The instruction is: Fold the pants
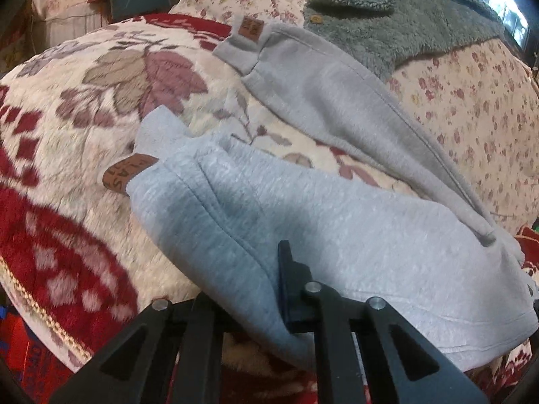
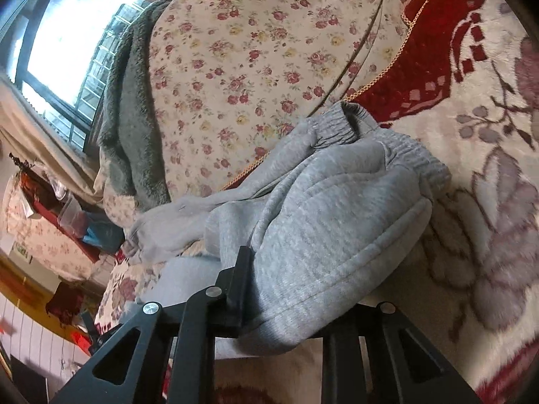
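Bedding everywhere: a plush cream blanket (image 1: 101, 107) with dark red borders and big mauve leaf prints covers the bed, and beside it lies a cream quilt (image 1: 478, 107) dotted with small red roses. The grey fleece sweatpants (image 1: 337, 229) lie across the blanket, legs splayed apart in a V.

From the left wrist camera you get the leg ends: both cuffs point away, each with a little brown leather-look patch (image 1: 129, 175), the far one sitting on the other cuff (image 1: 247, 32). A shaggy grey-green sherpa jacket (image 1: 404, 23) with a wooden button lies behind them on the quilt, and a floral pillow (image 1: 64, 3) sits at the back left. The left gripper (image 1: 235, 289) has thick fabric of the near leg bunched between its black fingers, one finger (image 1: 291, 279) on top and the other hidden under the cloth, so it's clamped on the pants.

The right wrist camera shows what the other doesn't: the ribbed elastic waistband (image 2: 357, 124), scrunched and folded over, plus a bright barred window (image 2: 67, 27) and cluttered shelves off to the left. The right gripper (image 2: 286, 282) is pinching the hem-side fold of the pants, with one finger (image 2: 241, 269) pressed against the fleece and the other buried below it
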`<state>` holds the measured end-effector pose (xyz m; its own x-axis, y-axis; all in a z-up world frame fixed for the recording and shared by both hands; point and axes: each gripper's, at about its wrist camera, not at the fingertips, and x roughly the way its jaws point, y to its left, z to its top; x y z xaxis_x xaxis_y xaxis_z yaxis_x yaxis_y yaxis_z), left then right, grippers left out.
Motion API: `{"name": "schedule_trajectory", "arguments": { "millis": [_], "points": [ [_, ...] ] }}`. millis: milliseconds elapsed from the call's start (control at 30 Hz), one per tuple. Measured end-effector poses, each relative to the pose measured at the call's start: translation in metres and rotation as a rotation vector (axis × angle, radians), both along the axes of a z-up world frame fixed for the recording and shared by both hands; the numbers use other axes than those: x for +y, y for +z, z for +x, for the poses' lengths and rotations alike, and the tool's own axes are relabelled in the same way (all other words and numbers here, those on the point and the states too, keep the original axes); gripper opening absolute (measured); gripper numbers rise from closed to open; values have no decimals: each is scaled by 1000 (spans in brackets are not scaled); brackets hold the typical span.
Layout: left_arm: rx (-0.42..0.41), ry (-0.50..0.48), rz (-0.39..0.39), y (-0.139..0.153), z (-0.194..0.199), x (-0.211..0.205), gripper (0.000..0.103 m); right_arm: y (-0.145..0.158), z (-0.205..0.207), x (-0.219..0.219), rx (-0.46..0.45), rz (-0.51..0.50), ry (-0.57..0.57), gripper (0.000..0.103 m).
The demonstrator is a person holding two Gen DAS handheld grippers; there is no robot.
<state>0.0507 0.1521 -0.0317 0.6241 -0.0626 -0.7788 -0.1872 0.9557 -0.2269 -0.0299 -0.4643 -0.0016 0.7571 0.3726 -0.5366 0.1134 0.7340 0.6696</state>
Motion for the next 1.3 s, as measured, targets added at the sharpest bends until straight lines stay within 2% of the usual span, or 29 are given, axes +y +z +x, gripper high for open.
{"name": "schedule_trajectory", "arguments": {
  "millis": [67, 133, 167, 200, 233, 267, 300, 333, 400, 500, 567, 633, 733, 833, 1000, 1067, 1133, 1200, 1300],
  "points": [
    [13, 4, 15, -3, -5, 1, 12, -3, -7, 2, 24, -16, 2, 21],
    [35, 10, 33, -8, -6, 1, 16, -14, -8, 2, 85, -21, -12, 25],
    [40, 19, 40, -11, -7, 1, 23, -22, -7, 1, 134, -21, -28, 26],
    [50, 40, 55, -13, -10, 3, 39, -28, -7, 1, 174, -13, -37, 27],
    [54, 59, 68, -13, -12, 5, 50, -32, -8, 1, 202, -5, -38, 29],
    [48, 73, 64, -12, -16, 9, 70, -30, -9, 2, 214, -27, -34, 30],
    [37, 79, 53, -10, -19, 12, 75, -24, -10, 4, 225, -80, -30, 37],
    [25, 88, 38, -8, -22, 17, 75, -16, -12, 7, 247, -171, -34, 49],
    [23, 116, 49, -3, -27, 26, 75, -4, -19, 7, 263, -285, -55, 57],
    [23, 138, 54, 3, -31, 35, 76, 18, -32, 1, 227, -384, -83, 58],
    [19, 147, 65, 7, -33, 37, 76, 37, -38, 0, 170, -430, -108, 58],
    [1, 157, 81, 15, -35, 37, 76, 54, -38, 4, 101, -426, -95, 58],
    [-30, 163, 67, 26, -35, 36, 77, 65, -23, 18, 48, -408, -37, 58],
    [-42, 151, 81, 30, -30, 30, 78, 56, 5, 43, 38, -406, 33, 58],
    [-7, 124, 121, 19, -16, 18, 79, 25, 42, 69, 87, -438, 99, 58],
    [28, 123, 141, 9, -10, 18, 79, 9, 54, 70, 124, -481, 91, 58],
    [80, 131, 145, -3, -6, 20, 79, -11, 64, 62, 201, -543, 67, 57],
    [106, 131, 122, -11, -4, 23, 79, -22, 69, 54, 232, -528, 76, 57],
    [99, 129, 116, -8, -5, 23, 79, -16, 68, 56, 224, -545, 96, 58]
  ]
}}
